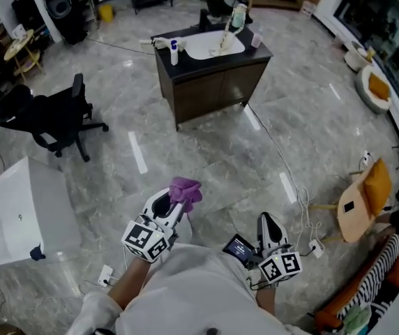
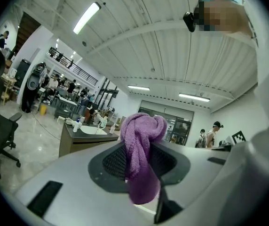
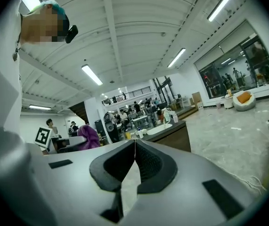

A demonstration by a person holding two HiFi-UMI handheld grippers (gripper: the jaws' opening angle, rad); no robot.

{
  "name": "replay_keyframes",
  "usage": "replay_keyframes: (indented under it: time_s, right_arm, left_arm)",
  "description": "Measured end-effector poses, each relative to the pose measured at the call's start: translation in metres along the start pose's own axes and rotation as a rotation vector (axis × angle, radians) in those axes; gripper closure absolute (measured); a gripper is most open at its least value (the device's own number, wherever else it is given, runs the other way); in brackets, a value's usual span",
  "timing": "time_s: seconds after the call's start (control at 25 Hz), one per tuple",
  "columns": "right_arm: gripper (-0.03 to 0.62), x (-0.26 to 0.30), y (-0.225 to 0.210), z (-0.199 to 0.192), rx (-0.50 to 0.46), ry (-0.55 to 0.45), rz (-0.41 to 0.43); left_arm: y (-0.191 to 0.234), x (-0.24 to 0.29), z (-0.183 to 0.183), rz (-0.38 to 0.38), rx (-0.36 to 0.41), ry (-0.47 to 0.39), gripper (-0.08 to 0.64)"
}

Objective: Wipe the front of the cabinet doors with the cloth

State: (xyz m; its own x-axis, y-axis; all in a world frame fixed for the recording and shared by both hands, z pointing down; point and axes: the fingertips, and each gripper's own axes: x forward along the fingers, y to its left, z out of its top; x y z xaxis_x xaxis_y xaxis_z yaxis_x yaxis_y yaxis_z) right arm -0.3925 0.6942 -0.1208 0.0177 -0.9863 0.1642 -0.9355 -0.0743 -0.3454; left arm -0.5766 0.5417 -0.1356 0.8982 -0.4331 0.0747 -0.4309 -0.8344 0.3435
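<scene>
Head view: cabinet (image 1: 213, 91) well off. Left gripper (image 1: 177, 204) jaws clamp cloth (image 1: 185, 191); right gripper (image 1: 270, 223) jaws closed, empty. I'd approach, press cloth flat.

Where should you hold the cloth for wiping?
Pinch its middle from the side, as the left gripper does: the cloth is floppy, and its bunched end sticks out past the tips, so probably that meets the cabinet doors first.
</scene>
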Motion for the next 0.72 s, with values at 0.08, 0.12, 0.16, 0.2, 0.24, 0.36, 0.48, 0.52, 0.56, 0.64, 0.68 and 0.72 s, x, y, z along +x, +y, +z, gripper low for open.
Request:
replay_keyframes:
  time_s: [0.08, 0.12, 0.16, 0.2, 0.24, 0.36, 0.48, 0.52, 0.56, 0.64, 0.68, 0.72]
  right_arm:
    - [0.565, 0.032, -0.008, 0.012, -0.005, 0.002, -0.003]
    - [0.565, 0.048, -0.012, 0.018, -0.016, 0.006, -0.006]
    - [0.565, 0.063, -0.015, 0.024, -0.031, 0.008, -0.010]
    - [0.565, 0.078, -0.019, 0.032, -0.049, 0.007, -0.013]
    - [0.565, 0.092, -0.021, 0.040, -0.068, 0.005, -0.013]
    - [0.565, 0.128, -0.027, 0.057, -0.113, 0.002, -0.009]
    - [0.565, 0.162, -0.031, 0.060, -0.129, 0.026, 0.008]
    - [0.565, 0.172, -0.032, 0.060, -0.139, 0.036, 0.019]
    - [0.565, 0.182, -0.035, 0.061, -0.150, 0.045, 0.029]
    - [0.565, 0.201, -0.044, 0.062, -0.166, 0.063, 0.048]
    - [0.565, 0.211, -0.051, 0.062, -0.168, 0.073, 0.061]
    - [0.565, 0.221, -0.059, 0.063, -0.168, 0.083, 0.078]
  left_arm:
    - [0.020, 0.029, 0.012, -0.021, 0.009, -0.007, 0.443]
    - [0.030, 0.044, 0.018, -0.031, 0.017, -0.010, 0.443]
    - [0.040, 0.058, 0.025, -0.043, 0.022, -0.015, 0.445]
    - [0.047, 0.071, 0.033, -0.058, 0.023, -0.021, 0.443]
    - [0.053, 0.084, 0.040, -0.077, 0.022, -0.026, 0.443]
    - [0.072, 0.116, 0.049, -0.121, 0.036, -0.017, 0.443]
    - [0.092, 0.138, 0.051, -0.116, 0.025, -0.001, 0.443]
    - [0.096, 0.145, 0.050, -0.111, 0.021, 0.001, 0.443]
    - [0.098, 0.152, 0.049, -0.105, 0.022, 0.005, 0.443]
    - [0.101, 0.169, 0.045, -0.094, 0.023, 0.021, 0.443]
    - [0.101, 0.179, 0.043, -0.089, 0.017, 0.029, 0.443]
    - [0.102, 0.190, 0.042, -0.084, 0.011, 0.036, 0.443]
